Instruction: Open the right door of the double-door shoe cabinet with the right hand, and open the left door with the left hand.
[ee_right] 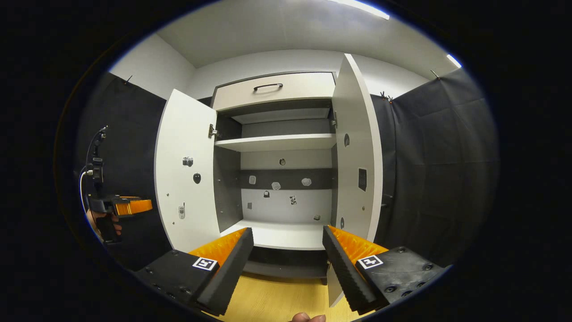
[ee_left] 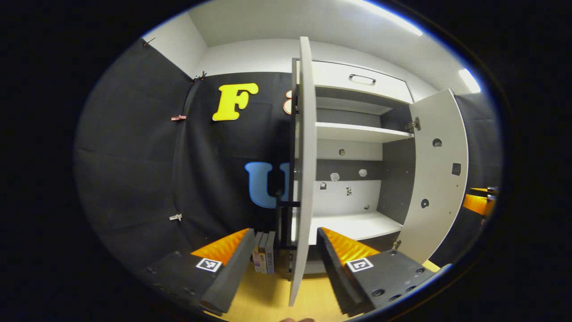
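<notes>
The shoe cabinet (ee_right: 279, 143) stands with both doors swung out. In the left gripper view the left door (ee_left: 304, 134) is seen edge-on, and its thin edge runs between the fingers of my open left gripper (ee_left: 283, 232). Whether a finger touches it I cannot tell. The right door (ee_left: 435, 179) hangs wide at the right, with the right gripper (ee_left: 480, 201) beyond it. In the right gripper view my right gripper (ee_right: 288, 241) is open in front of the cabinet's bottom shelf. Its right finger (ee_right: 344, 264) overlaps the lower part of the right door (ee_right: 357, 156). The left door (ee_right: 185, 170) is at the left, near the hand-held left gripper (ee_right: 145, 206).
A drawer with a dark handle (ee_right: 268, 86) tops the cabinet. Inside are white shelves (ee_right: 277, 143) and a back panel with small stickers. Books (ee_left: 263, 255) stand on the wooden floor (ee_right: 277, 295) left of the cabinet, beside a black frame (ee_left: 286, 210).
</notes>
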`<state>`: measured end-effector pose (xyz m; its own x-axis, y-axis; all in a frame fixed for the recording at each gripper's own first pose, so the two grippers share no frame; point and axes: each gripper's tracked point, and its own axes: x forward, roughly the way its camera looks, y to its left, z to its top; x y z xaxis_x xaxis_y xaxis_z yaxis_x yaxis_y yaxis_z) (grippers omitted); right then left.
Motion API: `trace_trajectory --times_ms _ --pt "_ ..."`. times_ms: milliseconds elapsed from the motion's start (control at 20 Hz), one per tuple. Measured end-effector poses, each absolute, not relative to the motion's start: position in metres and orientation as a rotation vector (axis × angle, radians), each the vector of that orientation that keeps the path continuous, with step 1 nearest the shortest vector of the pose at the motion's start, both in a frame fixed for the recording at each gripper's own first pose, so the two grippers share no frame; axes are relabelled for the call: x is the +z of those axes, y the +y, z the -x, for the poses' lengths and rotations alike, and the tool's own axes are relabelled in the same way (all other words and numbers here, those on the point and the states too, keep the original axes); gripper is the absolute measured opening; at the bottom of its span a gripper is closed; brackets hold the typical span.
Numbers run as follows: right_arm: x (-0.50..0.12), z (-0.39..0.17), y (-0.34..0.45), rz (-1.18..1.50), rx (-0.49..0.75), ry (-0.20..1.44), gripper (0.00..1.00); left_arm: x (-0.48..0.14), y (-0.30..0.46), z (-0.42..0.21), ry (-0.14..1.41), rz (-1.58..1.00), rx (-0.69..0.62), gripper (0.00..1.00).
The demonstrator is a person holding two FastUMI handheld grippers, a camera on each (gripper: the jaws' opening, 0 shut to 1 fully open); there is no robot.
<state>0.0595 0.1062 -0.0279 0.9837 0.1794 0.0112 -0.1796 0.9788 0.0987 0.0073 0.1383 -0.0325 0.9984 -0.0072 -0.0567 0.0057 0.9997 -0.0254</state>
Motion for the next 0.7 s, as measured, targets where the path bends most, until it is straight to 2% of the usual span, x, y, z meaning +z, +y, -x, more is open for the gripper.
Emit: trace_trajectory --times_ms 100,350,550,700 --pt "-0.029 -0.062 0.095 -0.093 0.142 -0.001 0.98 -0.026 0.121 0.000 0.043 0.019 -0.021 0.95" --pt "-0.026 -0.063 0.089 -0.110 0.130 -0.003 0.98 -0.016 0.087 0.018 0.015 0.040 -0.034 0.95" --pt "-0.019 -0.062 0.084 -0.105 0.129 -0.020 0.98 -0.012 0.077 0.032 0.013 0.071 0.005 0.98" --pt "-0.014 -0.060 0.080 -0.086 0.118 -0.036 0.98 -0.003 0.070 0.041 -0.009 0.069 0.017 0.95"
